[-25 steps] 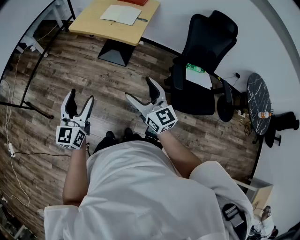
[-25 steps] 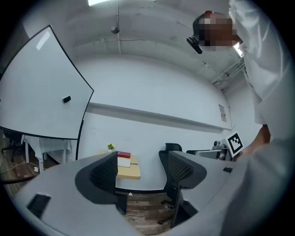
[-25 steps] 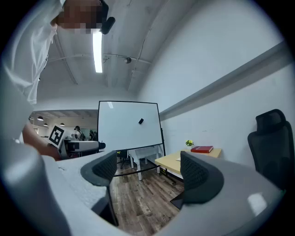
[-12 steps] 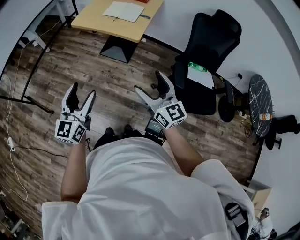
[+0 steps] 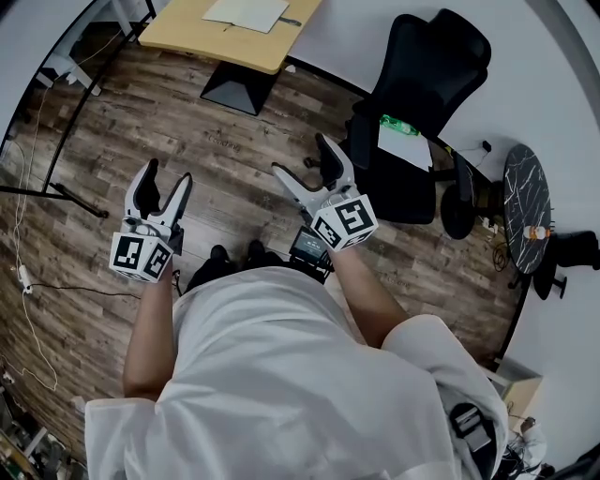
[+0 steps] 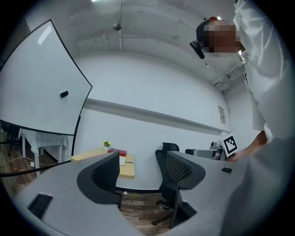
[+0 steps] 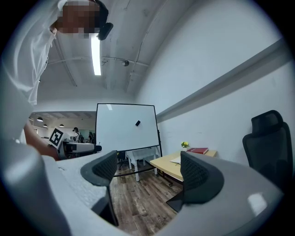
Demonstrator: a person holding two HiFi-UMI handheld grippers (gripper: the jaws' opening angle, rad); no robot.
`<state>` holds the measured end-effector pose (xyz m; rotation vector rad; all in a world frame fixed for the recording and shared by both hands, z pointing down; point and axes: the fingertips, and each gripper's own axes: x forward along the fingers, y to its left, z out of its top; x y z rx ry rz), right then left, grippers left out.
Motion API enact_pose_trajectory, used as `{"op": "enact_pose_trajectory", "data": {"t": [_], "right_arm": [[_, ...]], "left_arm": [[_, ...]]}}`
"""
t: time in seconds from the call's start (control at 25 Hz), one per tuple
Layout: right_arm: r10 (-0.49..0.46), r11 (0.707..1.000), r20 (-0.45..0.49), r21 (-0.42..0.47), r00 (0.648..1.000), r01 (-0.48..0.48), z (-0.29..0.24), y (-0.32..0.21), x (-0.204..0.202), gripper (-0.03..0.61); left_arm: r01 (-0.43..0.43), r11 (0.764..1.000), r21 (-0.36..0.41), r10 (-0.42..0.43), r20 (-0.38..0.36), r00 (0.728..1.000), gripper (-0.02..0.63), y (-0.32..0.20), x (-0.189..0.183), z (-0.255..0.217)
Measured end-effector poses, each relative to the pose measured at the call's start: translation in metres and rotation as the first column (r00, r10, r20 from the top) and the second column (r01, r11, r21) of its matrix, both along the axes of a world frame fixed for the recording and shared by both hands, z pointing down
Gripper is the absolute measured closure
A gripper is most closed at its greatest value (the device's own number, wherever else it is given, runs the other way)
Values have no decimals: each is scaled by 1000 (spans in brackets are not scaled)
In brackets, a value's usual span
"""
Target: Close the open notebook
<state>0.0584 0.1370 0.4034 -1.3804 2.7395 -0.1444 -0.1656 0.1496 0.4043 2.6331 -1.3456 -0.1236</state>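
Wood floor bears one desk, one open notebook; left gripper closing empty, right gripper spread empty

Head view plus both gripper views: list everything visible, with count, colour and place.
desk: one, light wood, against the wall ahead
open notebook: one, white pages, on the desk
book: one, red, desk's far end
potted plant: one, green, beside the book
office chair: one, black, right of the desk
paper: count unclear, white, on the chair seat
side table: one, black marbled, far right
whiteboard: one, white, left of the desk
left gripper: grey, jaws closing, nothing between them
right gripper: grey, jaws apart, empty
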Motion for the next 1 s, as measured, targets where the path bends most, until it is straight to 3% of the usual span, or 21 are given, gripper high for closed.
{"op": "enact_pose_trajectory", "data": {"t": [0.24,0.56,0.76,1.0], "right_arm": [[21,999,34,-30,999,-20,11,-7,18,144],[-3,998,58,-56,998,6,21,-15,12,144],[7,997,142,-79,990,4,24,-34,13,144],[-3,995,108,-103,994,15,30,-80,-1,144]], "left_arm": [[24,1000,2,-24,31,999,305,-1,14,5],[50,998,-31,-50,25,998,305,-7,6,15],[45,997,-55,-46,-16,999,307,-27,1,26],[78,995,-68,-84,-82,993,307,-93,-38,31]]}}
